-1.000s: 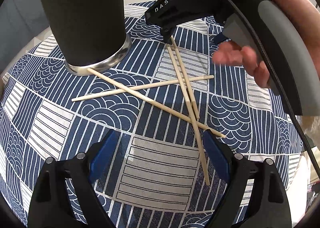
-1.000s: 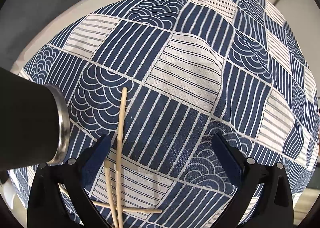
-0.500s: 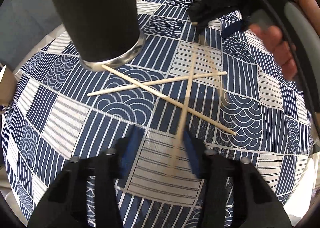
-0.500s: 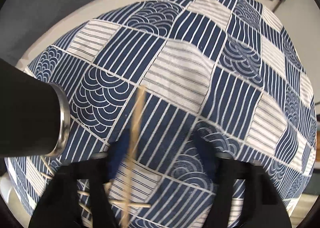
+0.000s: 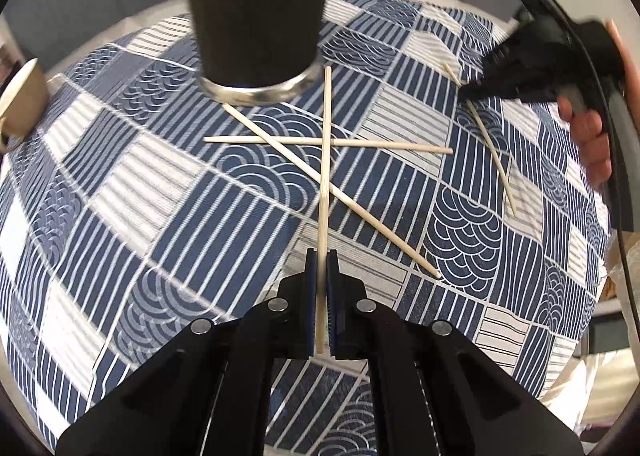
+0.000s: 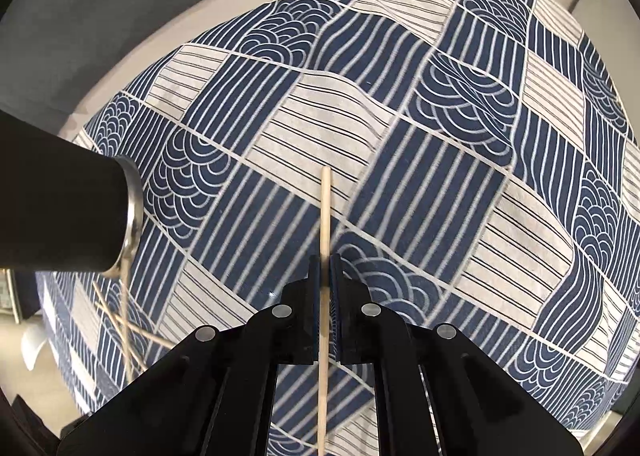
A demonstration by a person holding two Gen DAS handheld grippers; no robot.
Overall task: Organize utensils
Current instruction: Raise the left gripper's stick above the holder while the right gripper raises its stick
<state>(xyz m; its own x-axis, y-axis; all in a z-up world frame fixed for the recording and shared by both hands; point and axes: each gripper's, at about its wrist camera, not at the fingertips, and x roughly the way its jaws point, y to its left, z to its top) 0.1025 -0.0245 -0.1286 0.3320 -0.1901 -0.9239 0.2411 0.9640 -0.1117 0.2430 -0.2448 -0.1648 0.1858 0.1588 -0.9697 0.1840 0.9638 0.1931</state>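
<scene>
My left gripper point(image 5: 321, 256) is shut on a wooden chopstick point(image 5: 325, 159) that points ahead toward a tall black cup with a steel base point(image 5: 256, 15). Two more chopsticks point(image 5: 328, 143) lie crossed on the blue patterned cloth below the held one. My right gripper point(image 6: 325, 260) is shut on another chopstick point(image 6: 325, 215) and holds it above the cloth. In the left wrist view the right gripper point(image 5: 472, 89) is at the far right, its chopstick point(image 5: 494, 151) slanting down. The black cup point(image 6: 60, 207) is at the left of the right wrist view.
The blue and white patterned tablecloth point(image 5: 120, 183) covers a round table. A beige cup point(image 5: 20, 103) stands at the table's left edge. Chopsticks point(image 6: 124, 320) show below the black cup in the right wrist view.
Both grippers have closed, each on a chopstick, and lifted it off the pile. The right gripper has moved away to the right. Two crossed chopsticks stay on the cloth.
</scene>
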